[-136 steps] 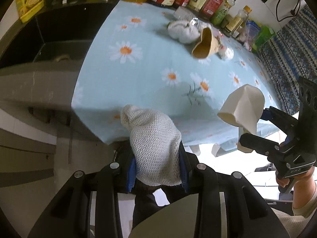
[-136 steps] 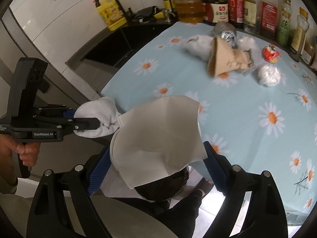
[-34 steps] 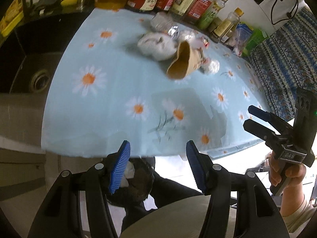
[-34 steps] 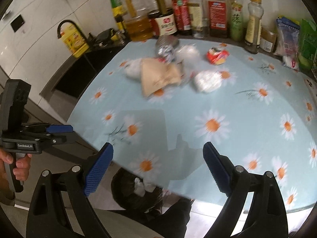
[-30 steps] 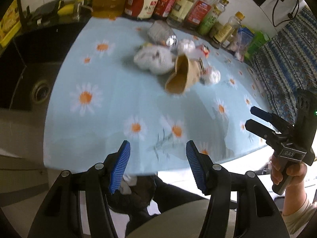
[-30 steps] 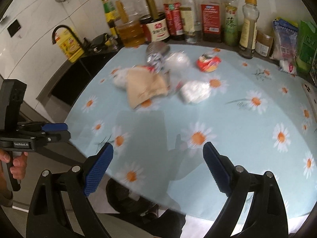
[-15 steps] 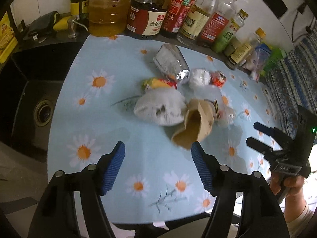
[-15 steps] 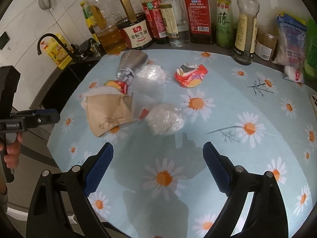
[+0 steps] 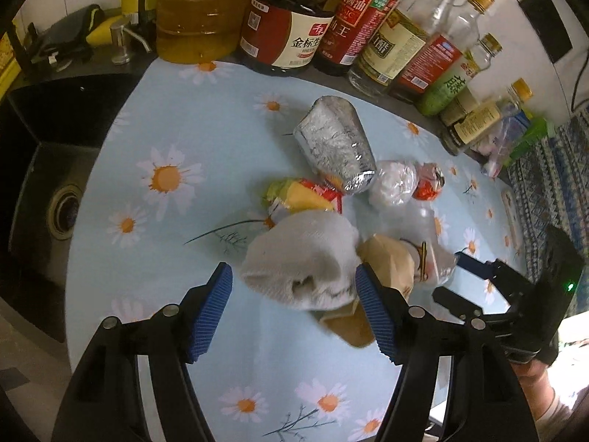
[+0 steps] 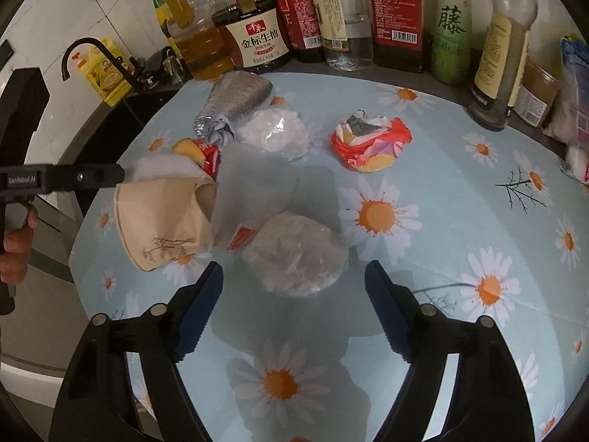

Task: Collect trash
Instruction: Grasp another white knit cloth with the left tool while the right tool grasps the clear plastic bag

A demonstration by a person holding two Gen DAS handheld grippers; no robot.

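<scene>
Trash lies in a heap on the daisy tablecloth [image 9: 206,169]. My left gripper [image 9: 294,283] is open around a crumpled white cloth wad [image 9: 305,258], its jaws either side of it. A brown paper cup [image 9: 383,280] lies just right of the wad; it also shows in the right wrist view [image 10: 162,217]. My right gripper [image 10: 294,283] is open just before a crumpled clear plastic ball [image 10: 298,258]. A foil bag [image 10: 235,103], a white wrapper [image 10: 276,132] and a red-and-white wrapper [image 10: 368,140] lie farther back.
A row of sauce and oil bottles [image 10: 397,14] stands along the table's back edge. A black sink [image 9: 55,169] lies to the left of the table. A yellow-and-red snack wrapper [image 9: 302,195] lies behind the cloth wad.
Both grippers have moved forward over the table and down to the trash heap. The left one now straddles the cloth wad; the right one has neared the plastic ball.
</scene>
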